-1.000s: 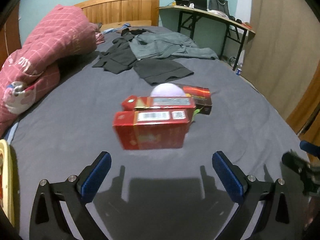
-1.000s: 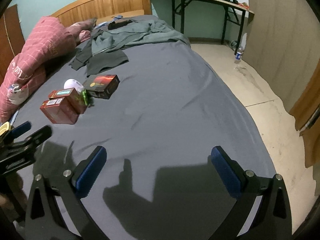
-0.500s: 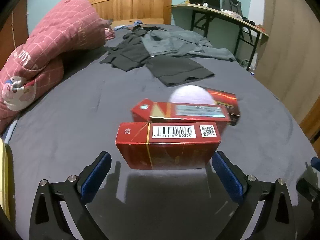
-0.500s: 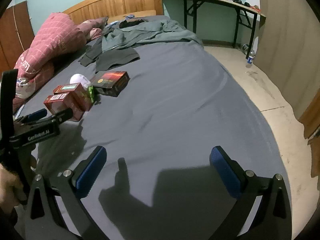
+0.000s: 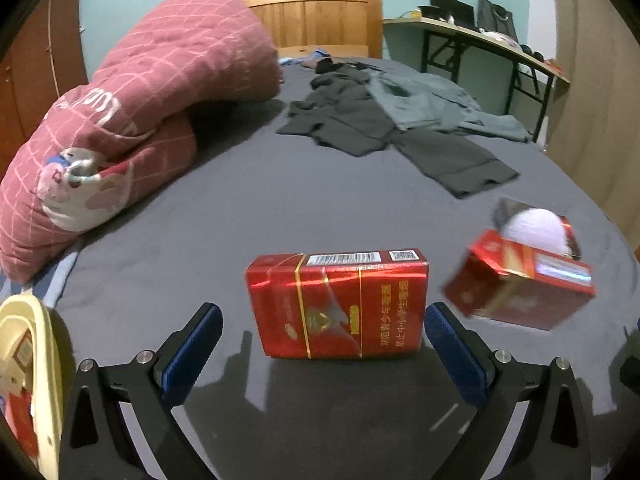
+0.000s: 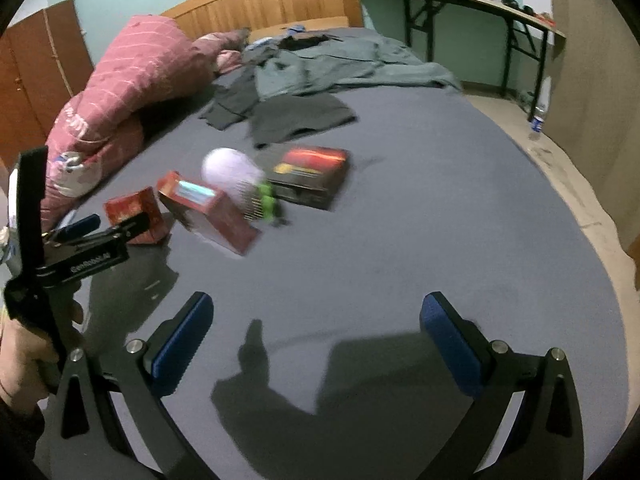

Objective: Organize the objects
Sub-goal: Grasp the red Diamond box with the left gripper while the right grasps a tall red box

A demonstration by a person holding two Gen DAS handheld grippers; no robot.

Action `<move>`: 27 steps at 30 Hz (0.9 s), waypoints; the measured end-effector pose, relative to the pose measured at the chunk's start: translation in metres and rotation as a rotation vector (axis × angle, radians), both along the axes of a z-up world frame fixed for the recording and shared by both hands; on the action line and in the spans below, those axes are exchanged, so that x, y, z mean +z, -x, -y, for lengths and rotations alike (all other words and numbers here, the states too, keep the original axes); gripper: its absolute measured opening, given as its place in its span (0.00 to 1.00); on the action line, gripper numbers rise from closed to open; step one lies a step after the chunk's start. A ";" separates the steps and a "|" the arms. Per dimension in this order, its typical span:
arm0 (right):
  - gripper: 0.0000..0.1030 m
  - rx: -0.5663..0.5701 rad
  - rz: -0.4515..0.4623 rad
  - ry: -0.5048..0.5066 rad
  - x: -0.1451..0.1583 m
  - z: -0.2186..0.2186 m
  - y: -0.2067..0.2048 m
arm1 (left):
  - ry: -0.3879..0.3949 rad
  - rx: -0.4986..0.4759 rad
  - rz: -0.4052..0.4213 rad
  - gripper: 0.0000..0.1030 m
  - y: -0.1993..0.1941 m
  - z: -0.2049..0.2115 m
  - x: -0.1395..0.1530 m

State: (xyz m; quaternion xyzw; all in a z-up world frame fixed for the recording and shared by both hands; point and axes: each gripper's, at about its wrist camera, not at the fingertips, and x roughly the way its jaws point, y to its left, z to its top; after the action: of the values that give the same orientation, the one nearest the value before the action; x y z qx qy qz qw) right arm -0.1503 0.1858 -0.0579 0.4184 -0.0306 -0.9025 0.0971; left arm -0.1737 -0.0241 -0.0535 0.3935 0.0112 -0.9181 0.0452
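Between my left gripper's spread jaws, at twelve o'clock, a red carton stands on the bed, squared for pinching. Its twin lies at two o'clock. My right gripper hangs wide and empty, probably waiting its turn.

The second red box is motion-blurred, its print unreadable, and it hides part of the white ball. A cream tray is cut by the picture's left edge. In the right view, the near box sits partly behind the left gripper
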 end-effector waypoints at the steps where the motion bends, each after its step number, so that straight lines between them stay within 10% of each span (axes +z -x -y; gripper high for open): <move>1: 1.00 0.020 -0.010 -0.005 0.000 0.009 0.002 | -0.010 0.000 0.003 1.00 0.001 0.006 -0.002; 18: 1.00 0.112 -0.083 -0.011 -0.009 0.068 0.034 | -0.083 -0.041 -0.005 1.00 0.012 0.031 -0.007; 27: 0.83 0.134 -0.082 -0.013 -0.015 0.072 0.042 | -0.077 -0.057 0.011 1.00 0.021 0.027 -0.014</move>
State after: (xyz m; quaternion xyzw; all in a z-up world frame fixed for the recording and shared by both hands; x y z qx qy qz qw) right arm -0.1926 0.1139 -0.0729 0.3830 0.0073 -0.9105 0.1557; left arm -0.1950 -0.0507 -0.0673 0.3999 0.0351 -0.9159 0.0041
